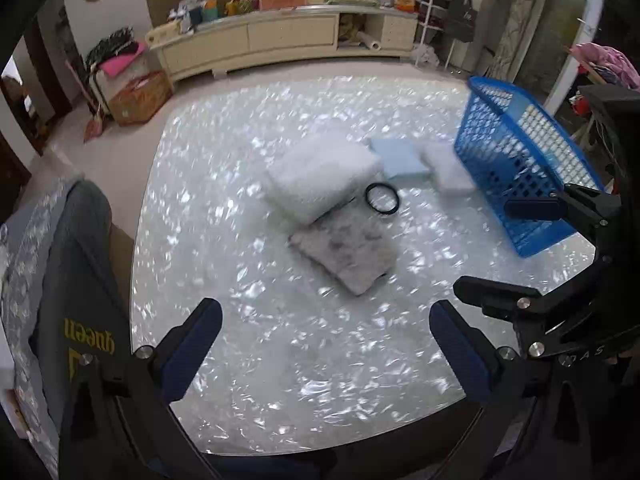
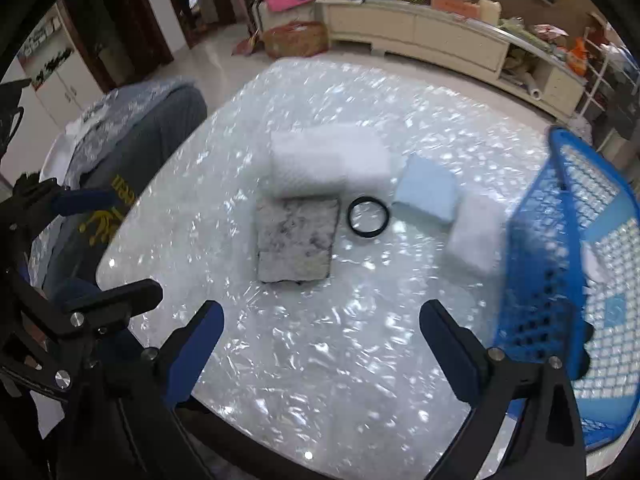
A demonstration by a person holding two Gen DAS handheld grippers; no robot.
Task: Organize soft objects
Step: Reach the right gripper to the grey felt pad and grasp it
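Observation:
Several soft pads lie on the shiny white table [image 1: 280, 360]: a big white foam block [image 1: 320, 176] [image 2: 328, 160], a grey stained pad [image 1: 348, 252] [image 2: 296, 236], a light blue sponge [image 1: 400, 156] [image 2: 428, 196] and a small white pad [image 1: 450, 172] [image 2: 476, 236]. A black ring [image 1: 382, 199] [image 2: 368, 217] lies between them. A blue plastic basket [image 1: 516, 168] [image 2: 560, 260] stands at the right. My left gripper [image 1: 326, 344] is open and empty above the near table. My right gripper [image 2: 322, 344] is open and empty, beside the basket.
A grey garment with yellow lettering [image 1: 76, 300] [image 2: 120, 184] hangs over a chair at the table's left edge. A cream sideboard [image 1: 280, 36] full of clutter stands across the floor. A brown box [image 1: 140, 98] sits on the floor at the left.

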